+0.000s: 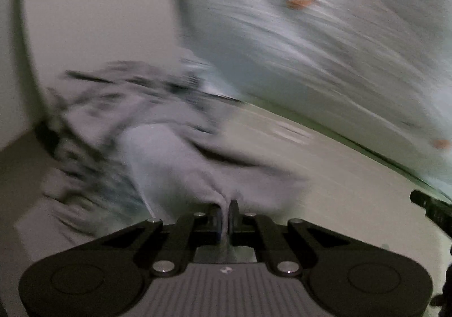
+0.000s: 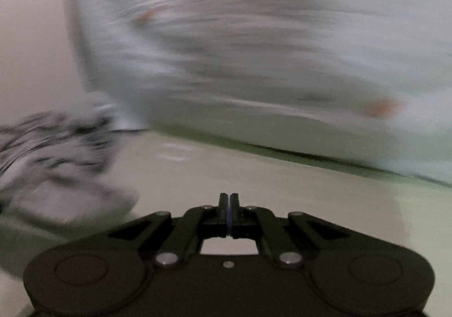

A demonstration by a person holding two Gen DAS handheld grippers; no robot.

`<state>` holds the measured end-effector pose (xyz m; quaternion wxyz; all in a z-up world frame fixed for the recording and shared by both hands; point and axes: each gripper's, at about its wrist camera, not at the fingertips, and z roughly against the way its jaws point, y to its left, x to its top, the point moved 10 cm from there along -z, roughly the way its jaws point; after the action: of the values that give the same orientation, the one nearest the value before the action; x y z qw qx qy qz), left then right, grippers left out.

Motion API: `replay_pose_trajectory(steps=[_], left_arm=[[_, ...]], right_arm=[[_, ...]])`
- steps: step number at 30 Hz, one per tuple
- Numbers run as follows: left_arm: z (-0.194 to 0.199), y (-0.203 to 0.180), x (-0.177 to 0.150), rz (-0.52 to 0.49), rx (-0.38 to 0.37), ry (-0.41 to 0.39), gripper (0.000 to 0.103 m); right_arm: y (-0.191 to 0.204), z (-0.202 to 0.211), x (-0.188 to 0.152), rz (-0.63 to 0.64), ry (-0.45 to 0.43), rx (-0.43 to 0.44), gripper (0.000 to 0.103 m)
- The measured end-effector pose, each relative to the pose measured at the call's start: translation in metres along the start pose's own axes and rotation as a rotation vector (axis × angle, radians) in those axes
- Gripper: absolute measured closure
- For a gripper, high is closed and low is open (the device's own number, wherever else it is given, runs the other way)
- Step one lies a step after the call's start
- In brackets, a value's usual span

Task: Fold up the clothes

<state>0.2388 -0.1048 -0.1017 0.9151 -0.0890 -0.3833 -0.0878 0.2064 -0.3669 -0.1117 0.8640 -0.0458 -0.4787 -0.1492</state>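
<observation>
A light grey garment [image 1: 175,159] with dark patterned parts lies crumpled on the pale table [image 1: 325,176]. My left gripper [image 1: 225,207] is shut on a pinched fold of this garment, which runs down between the jaws. In the right wrist view the same garment [image 2: 56,170] lies at the left, blurred. My right gripper [image 2: 228,199] is shut with nothing between its jaws, over bare table [image 2: 254,181] to the right of the garment. Both views are motion-blurred.
A pale blue-grey cloth or curtain with orange marks [image 1: 325,48] hangs behind the table's far edge; it also shows in the right wrist view [image 2: 268,48]. A plain wall [image 1: 93,20] is at the left. Part of the other gripper [image 1: 435,212] shows at the right edge.
</observation>
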Motion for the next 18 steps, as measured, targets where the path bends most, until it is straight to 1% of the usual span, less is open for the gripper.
replay_pose_trajectory(steps=[4,5,6,8,9,10,11,12,13,14,15,16,17,18], left_arm=[[0.014,-0.087,-0.049,-0.073,-0.131,0.069,0.099],[0.016,-0.101,-0.057,-0.094,-0.137,0.076,0.099],[0.018,-0.112,-0.063,-0.11,-0.133,0.08,0.098],[0.022,-0.133,-0.075,-0.143,-0.125,0.087,0.095],[0.023,-0.137,-0.077,-0.141,-0.118,0.092,0.093],[0.024,-0.135,-0.077,-0.118,-0.117,0.095,0.09],[0.025,-0.131,-0.076,-0.091,-0.119,0.098,0.084],[0.026,-0.125,-0.073,-0.068,-0.114,0.094,0.081],[0.026,-0.117,-0.07,-0.054,-0.095,0.081,0.073],[0.027,-0.109,-0.066,-0.048,-0.067,0.066,0.068],[0.028,-0.1,-0.061,-0.045,-0.038,0.054,0.067],[0.028,-0.089,-0.056,-0.042,-0.009,0.044,0.065],[0.026,-0.076,-0.049,-0.03,0.017,0.034,0.061],[0.025,-0.062,-0.042,-0.013,0.042,0.024,0.058]], right_arm=[[-0.101,0.053,-0.024,-0.121,0.03,-0.118,0.103],[-0.125,0.066,-0.03,-0.151,0.037,-0.147,0.103],[-0.139,0.077,-0.038,-0.168,0.042,-0.158,0.103],[-0.163,0.095,-0.055,-0.192,0.062,-0.171,0.103],[-0.17,0.101,-0.064,-0.195,0.079,-0.178,0.102],[-0.173,0.103,-0.07,-0.193,0.092,-0.175,0.101],[-0.175,0.105,-0.076,-0.191,0.105,-0.171,0.098],[-0.177,0.107,-0.082,-0.19,0.118,-0.168,0.093],[-0.175,0.106,-0.087,-0.189,0.127,-0.166,0.083],[-0.173,0.104,-0.093,-0.188,0.137,-0.164,0.078],[-0.167,0.098,-0.094,-0.187,0.147,-0.162,0.071],[-0.161,0.092,-0.095,-0.185,0.156,-0.16,0.067],[-0.157,0.088,-0.096,-0.18,0.162,-0.163,0.066],[-0.15,0.083,-0.093,-0.173,0.163,-0.161,0.06]])
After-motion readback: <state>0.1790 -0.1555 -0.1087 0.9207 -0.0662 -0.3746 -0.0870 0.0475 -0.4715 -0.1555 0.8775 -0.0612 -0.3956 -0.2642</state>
